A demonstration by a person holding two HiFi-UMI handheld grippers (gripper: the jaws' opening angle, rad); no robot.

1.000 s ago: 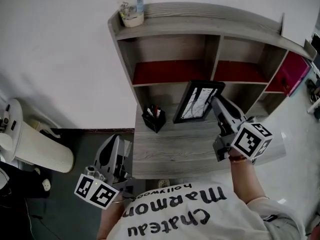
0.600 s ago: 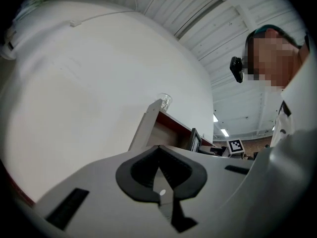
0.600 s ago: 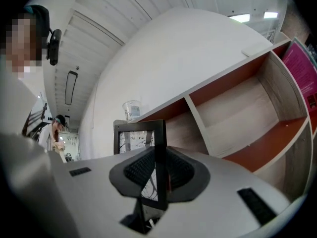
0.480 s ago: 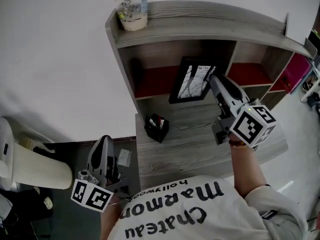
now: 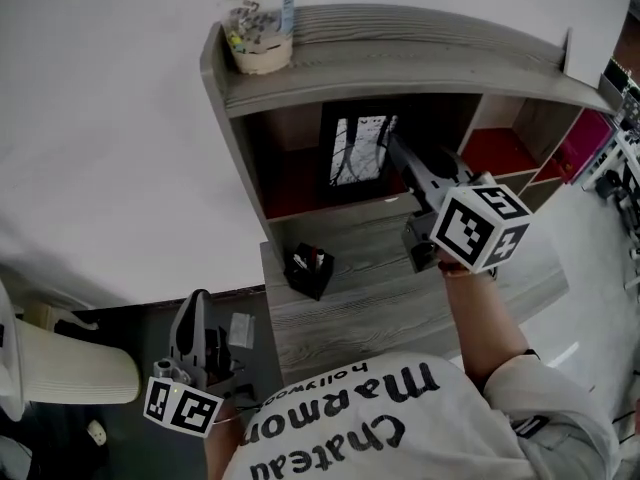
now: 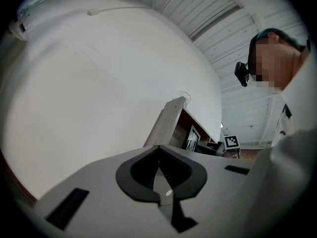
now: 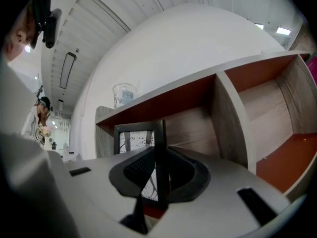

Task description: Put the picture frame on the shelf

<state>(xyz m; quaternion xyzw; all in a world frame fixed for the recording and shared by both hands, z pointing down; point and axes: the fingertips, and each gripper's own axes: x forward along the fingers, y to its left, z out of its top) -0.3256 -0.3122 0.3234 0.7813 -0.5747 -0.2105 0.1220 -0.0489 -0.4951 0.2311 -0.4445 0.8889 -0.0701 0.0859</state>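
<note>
picture frame (image 5: 357, 151) at shelf (image 5: 400, 43) | right claw (image 5: 390, 146) gripping | left claw (image 5: 197, 303) closed | pencil cup (image 5: 309, 266) below

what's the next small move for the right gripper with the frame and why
Probably ease the picture frame down onto the red shelf floor before letting go. The right gripper is shut on the frame's right edge, the frame stands upright inside the left compartment, and I cannot tell that its bottom edge is resting yet.

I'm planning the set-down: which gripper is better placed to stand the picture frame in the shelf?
Right. The right gripper is shut on the picture frame, holding it upright at the left compartment of the shelf. The left gripper hangs shut and empty, low beside the desk.
</note>
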